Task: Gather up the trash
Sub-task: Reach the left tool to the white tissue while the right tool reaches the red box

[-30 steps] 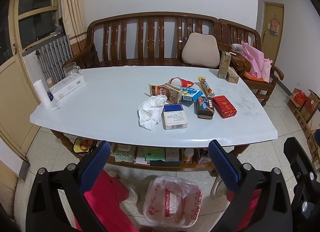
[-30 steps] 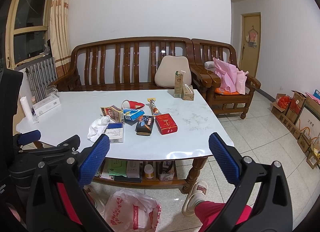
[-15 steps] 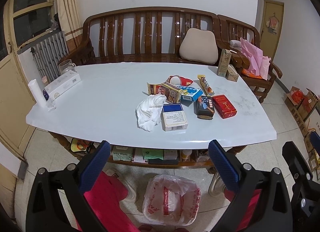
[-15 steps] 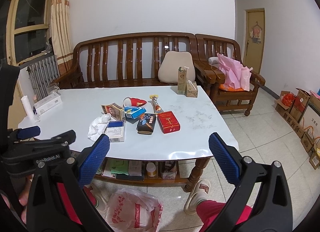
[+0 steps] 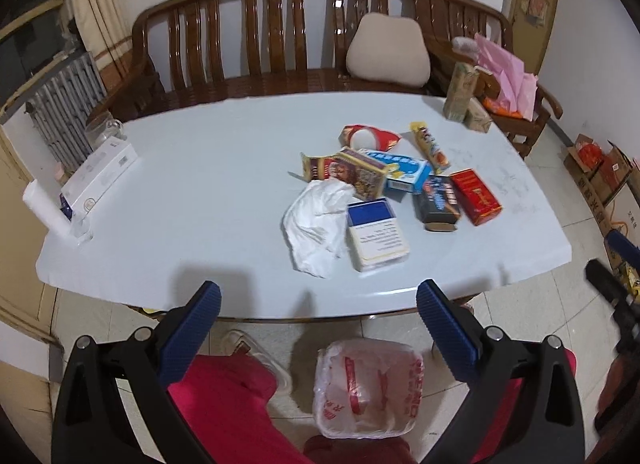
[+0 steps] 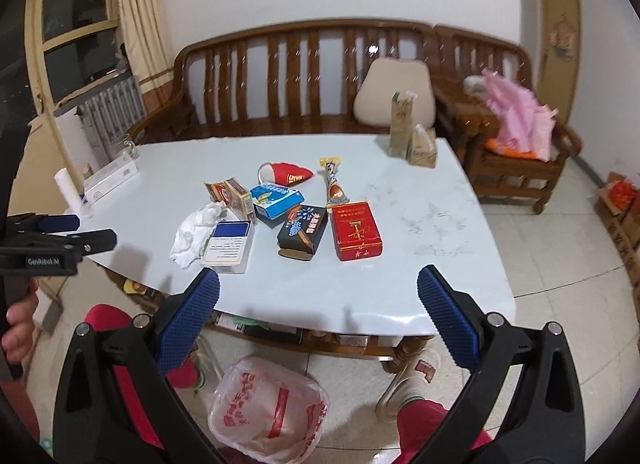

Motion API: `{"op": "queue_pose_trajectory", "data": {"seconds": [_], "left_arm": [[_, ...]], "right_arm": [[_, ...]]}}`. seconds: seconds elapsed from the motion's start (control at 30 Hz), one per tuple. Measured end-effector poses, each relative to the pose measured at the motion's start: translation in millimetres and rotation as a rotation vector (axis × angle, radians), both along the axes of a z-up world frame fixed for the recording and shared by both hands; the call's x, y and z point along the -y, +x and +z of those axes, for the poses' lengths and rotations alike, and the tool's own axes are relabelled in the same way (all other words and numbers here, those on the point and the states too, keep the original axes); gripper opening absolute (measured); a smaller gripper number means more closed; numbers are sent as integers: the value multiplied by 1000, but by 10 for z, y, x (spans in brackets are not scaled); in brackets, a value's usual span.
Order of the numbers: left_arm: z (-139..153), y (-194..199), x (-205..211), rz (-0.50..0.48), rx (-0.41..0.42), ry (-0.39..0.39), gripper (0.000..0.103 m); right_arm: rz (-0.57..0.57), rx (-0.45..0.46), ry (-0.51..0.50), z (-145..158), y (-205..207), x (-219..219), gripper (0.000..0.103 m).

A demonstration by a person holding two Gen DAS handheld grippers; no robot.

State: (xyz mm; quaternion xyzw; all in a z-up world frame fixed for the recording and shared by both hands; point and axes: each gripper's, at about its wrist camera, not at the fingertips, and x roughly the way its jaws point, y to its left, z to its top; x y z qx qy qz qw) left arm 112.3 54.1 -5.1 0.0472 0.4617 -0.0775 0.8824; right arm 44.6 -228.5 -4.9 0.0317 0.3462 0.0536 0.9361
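Across mid-frame, a white table [image 5: 192, 184]. On the floor at bottom centre, a bin with a plastic bag [image 5: 368, 388]. Centre-right on the table, trash: crumpled tissue [image 5: 316, 220], boxes [image 6: 356, 230]. Left gripper [image 5: 318, 304] and right gripper [image 6: 318, 292]: jaws wide, empty.

The near edge of the table [image 5: 224, 264], in the lower middle of both frames, is bare, so a gripper can come in there. A big bare part fills the middle left of the left wrist frame. The right side in the right wrist frame is bare too. A pile of boxes [image 6: 356, 230] and a tissue [image 5: 316, 224] blocks the middle. A white box [image 5: 102, 176] sits at the left edge. Two cartons [image 6: 412, 136] stand at the far right corner. A bag [image 6: 268, 412] sits on the floor below.
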Motion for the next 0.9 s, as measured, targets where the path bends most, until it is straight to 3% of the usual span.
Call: {"op": "queue_pose_trajectory", "data": {"seconds": [0.17,0.47,0.7,0.9], "left_arm": [[-72,427,-99,-16,-83,-32,96],[-288,1005,141,-170,-204,57,96],[-562,1329,204,-191,-271,95,96],[-822,1540,189,-177,-322,83,96]], "right_arm": [[17,-47,-44,68,353,225,97],[127,-140,-177,105,1044,240,97],[199,-281,-193,-251,1487,145,97],[232,-326,-207,-526,1695,83,97]]}}
